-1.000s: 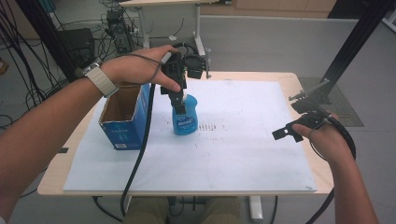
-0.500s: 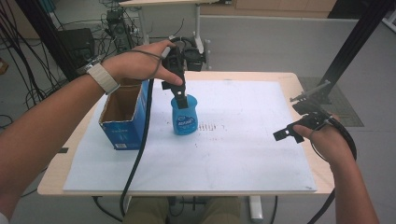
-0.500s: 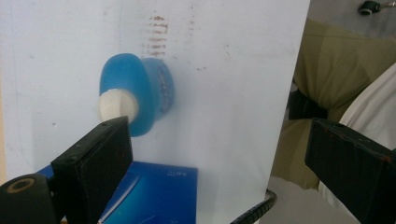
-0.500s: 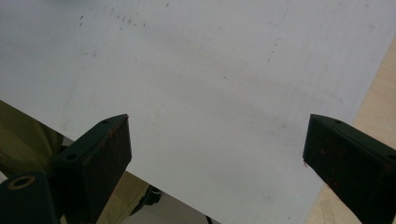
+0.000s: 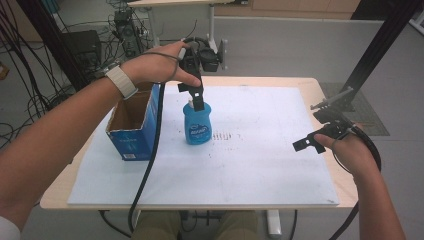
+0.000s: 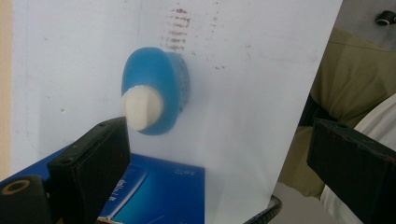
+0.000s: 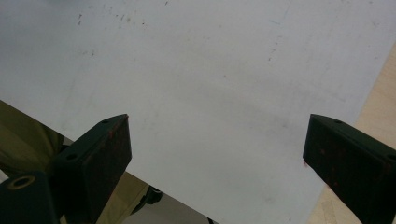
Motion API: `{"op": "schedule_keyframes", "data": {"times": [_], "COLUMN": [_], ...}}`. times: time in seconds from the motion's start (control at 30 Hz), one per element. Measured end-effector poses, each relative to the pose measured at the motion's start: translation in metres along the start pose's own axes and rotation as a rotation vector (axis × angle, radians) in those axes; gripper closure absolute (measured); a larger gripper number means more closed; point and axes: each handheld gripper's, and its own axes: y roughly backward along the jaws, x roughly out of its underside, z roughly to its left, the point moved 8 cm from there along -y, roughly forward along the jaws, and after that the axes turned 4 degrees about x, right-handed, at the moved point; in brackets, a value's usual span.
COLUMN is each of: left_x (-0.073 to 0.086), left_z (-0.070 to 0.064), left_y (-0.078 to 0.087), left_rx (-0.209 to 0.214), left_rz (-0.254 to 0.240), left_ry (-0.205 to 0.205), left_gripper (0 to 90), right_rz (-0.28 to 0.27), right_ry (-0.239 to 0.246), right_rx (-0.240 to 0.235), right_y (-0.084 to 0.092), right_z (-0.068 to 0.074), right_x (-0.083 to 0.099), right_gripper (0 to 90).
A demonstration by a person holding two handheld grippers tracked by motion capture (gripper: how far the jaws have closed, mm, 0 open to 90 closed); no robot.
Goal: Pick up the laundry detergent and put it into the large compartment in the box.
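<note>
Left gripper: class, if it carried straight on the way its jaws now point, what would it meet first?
Most likely the white cap of the blue bottle. The left gripper points down with its jaws open above it; the cap sits off-centre, near one jaw, so that jaw might touch first.

The left gripper [image 5: 199,99] is now higher than before, its spread fingers [image 6: 91,161] off the blue bottle [image 5: 197,124], which stands free beside the box [image 5: 134,131].
</note>
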Motion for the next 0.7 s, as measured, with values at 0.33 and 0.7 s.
{"op": "schedule_keyframes", "data": {"times": [0.33,0.7], "left_x": [-0.001,0.000], "left_z": [0.019,0.032], "left_y": [-0.008,-0.017], "left_rx": [-0.009,-0.011], "left_rz": [-0.008,-0.010], "left_ry": [0.047,0.045], "left_gripper": [6.4,6.9], "right_rz": [0.002,0.006], "right_ry": [0.001,0.000], "right_rx": [0.000,-0.003], "right_y": [-0.003,-0.005], "right_z": [0.000,0.000], "right_x": [-0.001,-0.001], "right_gripper": [7.6,7.6]}}
